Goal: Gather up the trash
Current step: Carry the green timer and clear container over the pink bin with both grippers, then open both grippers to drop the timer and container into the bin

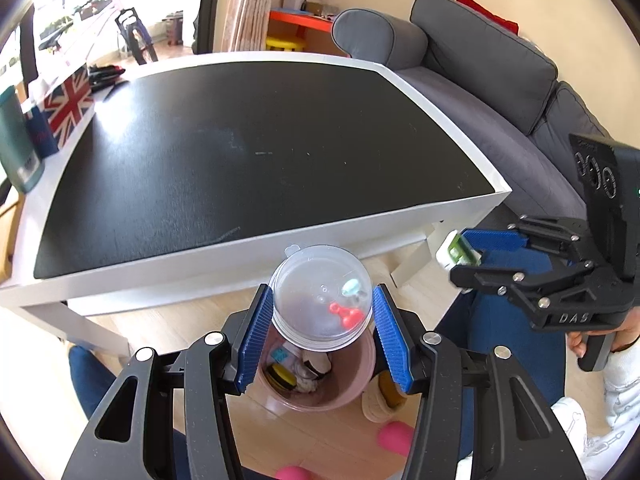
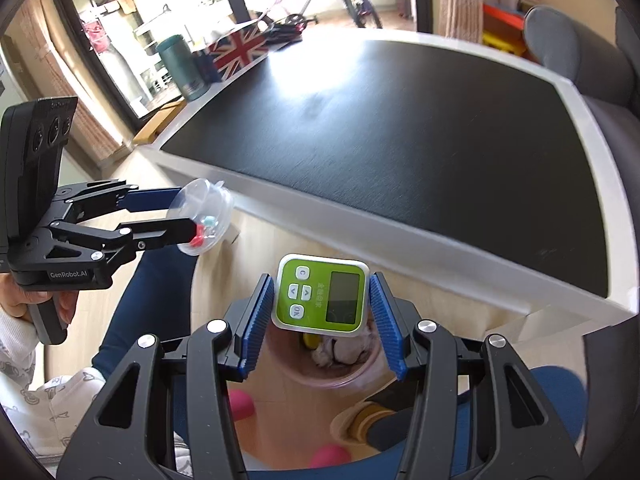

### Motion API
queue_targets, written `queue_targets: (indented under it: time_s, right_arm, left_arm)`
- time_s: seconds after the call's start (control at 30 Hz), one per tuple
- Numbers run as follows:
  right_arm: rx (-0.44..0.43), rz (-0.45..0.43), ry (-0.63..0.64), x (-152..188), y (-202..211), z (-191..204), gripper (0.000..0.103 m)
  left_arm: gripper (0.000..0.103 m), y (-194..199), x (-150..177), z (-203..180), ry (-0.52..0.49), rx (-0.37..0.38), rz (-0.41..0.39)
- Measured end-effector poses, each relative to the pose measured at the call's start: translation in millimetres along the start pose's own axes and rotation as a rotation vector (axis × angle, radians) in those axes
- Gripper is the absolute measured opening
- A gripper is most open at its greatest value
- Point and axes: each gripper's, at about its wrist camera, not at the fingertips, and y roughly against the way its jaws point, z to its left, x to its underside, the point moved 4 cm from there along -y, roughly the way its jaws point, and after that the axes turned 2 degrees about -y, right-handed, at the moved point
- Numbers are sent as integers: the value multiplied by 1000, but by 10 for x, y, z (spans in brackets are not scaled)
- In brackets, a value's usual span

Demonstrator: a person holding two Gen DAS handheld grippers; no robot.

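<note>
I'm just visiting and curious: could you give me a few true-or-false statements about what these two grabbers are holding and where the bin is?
1. The left gripper holds a clear plastic cup. True.
2. The right gripper holds a red ball. False: it grips a green and white timer.
3. The pink bin stands on the tabletop. False: it sits on the wooden floor, below the table.
4. The bin already holds some items. True.
5. The timer hangs above the bin. True.
</note>
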Motion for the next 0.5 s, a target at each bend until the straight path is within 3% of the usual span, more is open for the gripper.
queue_targets:
  time_s: [0.13,0.2,0.23,0.5]
  right_arm:
    - [-16,18,9,8,-68,48,54]
    - [-7,0,-1,-10,-41,25,81]
    - [-4,-14,-11,-29,-24,2,85]
    - [26,-24,-52,-66,4,-116,94]
  left_arm:
    - [51,22,23,1,1,-2,0]
    - [51,33,15,10,2,-4,-2]
    - [51,34,13,11,3,-3,-2]
    - [51,-13,8,-7,-2,12,13]
